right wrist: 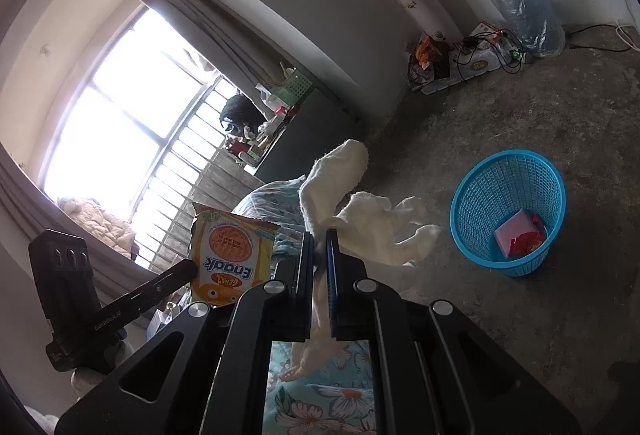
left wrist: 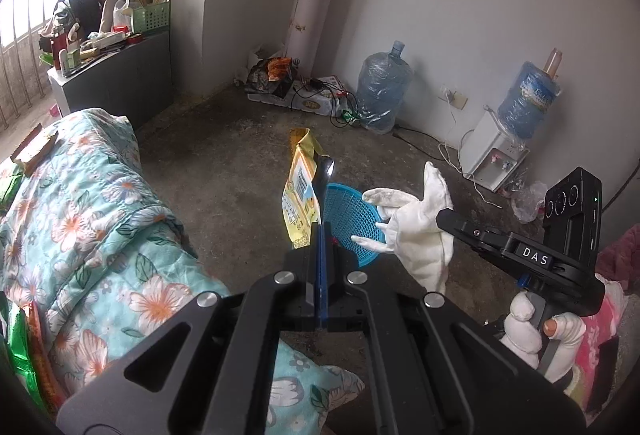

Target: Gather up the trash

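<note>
Task was partway done. The blue basket [right wrist: 508, 211] stood on the bare floor [right wrist: 520, 107] and already had a pink piece and a red wrapper lying in its bottom, so some trash had gone in.

Two more items were in hand and not yet dropped. The left claw [left wrist: 320, 231] was clamped on a yellow snack packet [left wrist: 301, 195], held upright in the air, with the basket showing just behind it in the left view. The right claw [right wrist: 319, 247] was pinched on a white cloth glove [right wrist: 360, 219], which hung limp from the jaws, above the floral quilt [right wrist: 320, 395] and well short of the basket. Neither item was over the rim as far as the right view showed.

Left to do, by my reading: bring both over the basket and release. More wrappers seemed to lie on the quilt at the left edge of the left view, a brown one [left wrist: 34, 149] and green foil [left wrist: 20, 347], so further pickups were likely.
</note>
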Available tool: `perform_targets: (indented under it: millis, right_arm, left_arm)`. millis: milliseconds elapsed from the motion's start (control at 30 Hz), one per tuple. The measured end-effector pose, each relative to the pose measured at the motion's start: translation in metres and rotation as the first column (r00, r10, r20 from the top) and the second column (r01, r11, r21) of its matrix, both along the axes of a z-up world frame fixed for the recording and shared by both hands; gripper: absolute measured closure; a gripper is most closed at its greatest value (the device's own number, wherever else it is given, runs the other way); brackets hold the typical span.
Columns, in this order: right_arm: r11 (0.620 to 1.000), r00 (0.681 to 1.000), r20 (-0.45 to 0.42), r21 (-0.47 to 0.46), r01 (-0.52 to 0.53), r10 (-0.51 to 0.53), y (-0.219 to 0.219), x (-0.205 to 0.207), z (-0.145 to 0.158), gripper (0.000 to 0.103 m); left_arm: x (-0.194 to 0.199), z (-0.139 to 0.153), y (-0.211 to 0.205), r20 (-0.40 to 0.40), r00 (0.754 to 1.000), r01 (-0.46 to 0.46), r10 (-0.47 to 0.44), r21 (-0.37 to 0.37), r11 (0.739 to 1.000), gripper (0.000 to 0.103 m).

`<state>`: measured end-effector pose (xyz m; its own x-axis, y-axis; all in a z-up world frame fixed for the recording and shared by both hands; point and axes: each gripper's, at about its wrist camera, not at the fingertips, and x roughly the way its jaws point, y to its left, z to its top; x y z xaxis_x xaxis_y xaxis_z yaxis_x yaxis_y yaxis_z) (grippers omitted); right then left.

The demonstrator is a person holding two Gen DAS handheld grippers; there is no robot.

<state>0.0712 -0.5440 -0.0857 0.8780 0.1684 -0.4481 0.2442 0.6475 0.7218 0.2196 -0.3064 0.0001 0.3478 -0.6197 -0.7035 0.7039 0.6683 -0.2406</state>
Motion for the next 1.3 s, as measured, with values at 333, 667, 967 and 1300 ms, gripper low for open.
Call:
perform_targets:
  millis: [333,667,967,1300]
  right_arm:
    - [0.992,0.97,-0.211,-0.05,0.112,-0.12,-0.07,0.058,-0.054,0.096]
    - [0.955,0.861,-0.412,-0.128,0.269,-0.298,-0.141,0.106,-0.136,0.067]
    - [0.939,0.873,-0.348,-0.165,0.303,-0.342,-0.101,0.06,-0.123,0.064]
    - [0.901,0.916,-0.204,-0.343,0.265,-0.346,-0.037,0.025,-0.05,0.022]
  left_arm:
    - [0.054,-0.063,-0.106,-0.135,0.985,0.12,-0.112,0.054,0.991,0.103]
    - [0.086,-0.119,-0.218,-0.121,0.986,0.132,-0.113,0.161,0.978,0.056]
    - [0.081,-0.092,-0.169,-0.093,0.992,0.085,-0.083,0.016,0.996,0.039]
    - [0.052,0.0,-0.048,0.039,0.999,-0.004,0.009,-0.129,0.992,0.03]
